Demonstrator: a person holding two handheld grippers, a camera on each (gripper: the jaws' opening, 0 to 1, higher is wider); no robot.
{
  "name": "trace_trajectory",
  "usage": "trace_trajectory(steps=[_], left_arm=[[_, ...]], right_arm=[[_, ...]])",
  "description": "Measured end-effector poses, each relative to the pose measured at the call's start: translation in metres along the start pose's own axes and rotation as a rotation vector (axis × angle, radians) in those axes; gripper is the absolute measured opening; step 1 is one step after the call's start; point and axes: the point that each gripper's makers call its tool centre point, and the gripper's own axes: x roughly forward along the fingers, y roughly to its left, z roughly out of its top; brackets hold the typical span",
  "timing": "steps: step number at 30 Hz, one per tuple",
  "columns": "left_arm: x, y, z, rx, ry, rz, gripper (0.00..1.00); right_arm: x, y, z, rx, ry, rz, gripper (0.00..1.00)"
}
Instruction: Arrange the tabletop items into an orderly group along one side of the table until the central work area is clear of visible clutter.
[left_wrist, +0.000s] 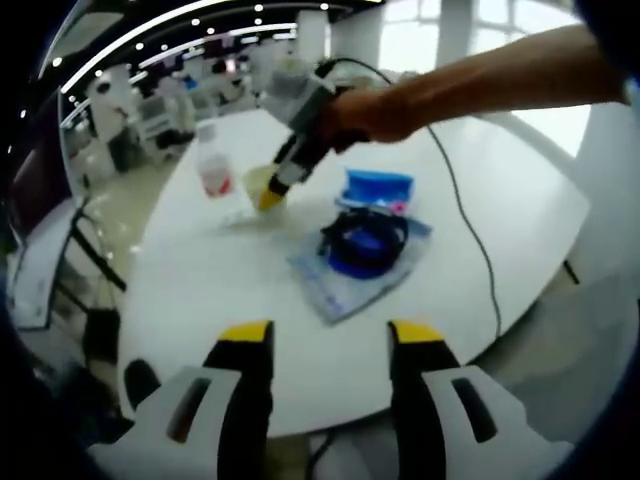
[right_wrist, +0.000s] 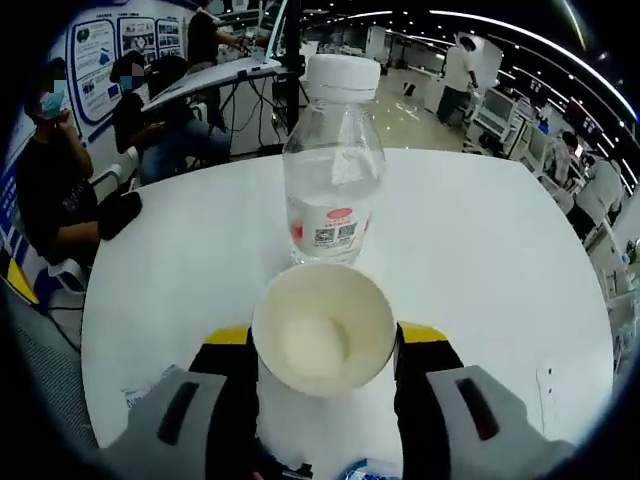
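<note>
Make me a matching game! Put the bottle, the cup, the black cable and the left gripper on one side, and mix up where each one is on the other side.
1 bottle
2 cup
3 black cable
4 left gripper

A coiled on a plastic bag
B between the right gripper's jaws
C open, holding nothing
D standing upright just past the cup

Pairs: 1-D, 2-B, 3-A, 4-C
</note>
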Motion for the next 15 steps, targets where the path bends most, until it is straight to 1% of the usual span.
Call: trace_trajectory(steps=[3, 5, 7, 9, 12, 15], left_arm=[[-0.001, 0.0, 0.0, -0.001, 0.0, 0.0, 0.42], [-0.001, -0.001, 0.0, -0.001, 0.0, -0.001, 0.42], [-0.001, -0.001, 0.0, 0.001, 0.002, 0.0, 0.42], [0.0, -0.001, 0.0, 0.002, 0.002, -0.001, 0.42], [0.0, 0.0, 0.0, 0.001, 0.003, 0.0, 0.42], [0.0, 0.0, -0.001, 0.0, 0.004, 0.001, 0.42]], right_arm=[[0.0, -0.003, 0.0, 0.0, 0.001, -0.005, 0.53], [0.0, -0.002, 0.002, -0.011, -0.001, 0.005, 0.53], [0.001, -0.006, 0.001, -0.035, 0.007, -0.002, 0.53], [-0.001, -0.007, -0.001, -0.037, 0.008, -0.008, 0.53], [0.0, -0.01, -0.002, -0.032, 0.008, -0.009, 0.53], [0.005, -0.015, 0.0, -0.046, 0.011, -0.01, 0.53]])
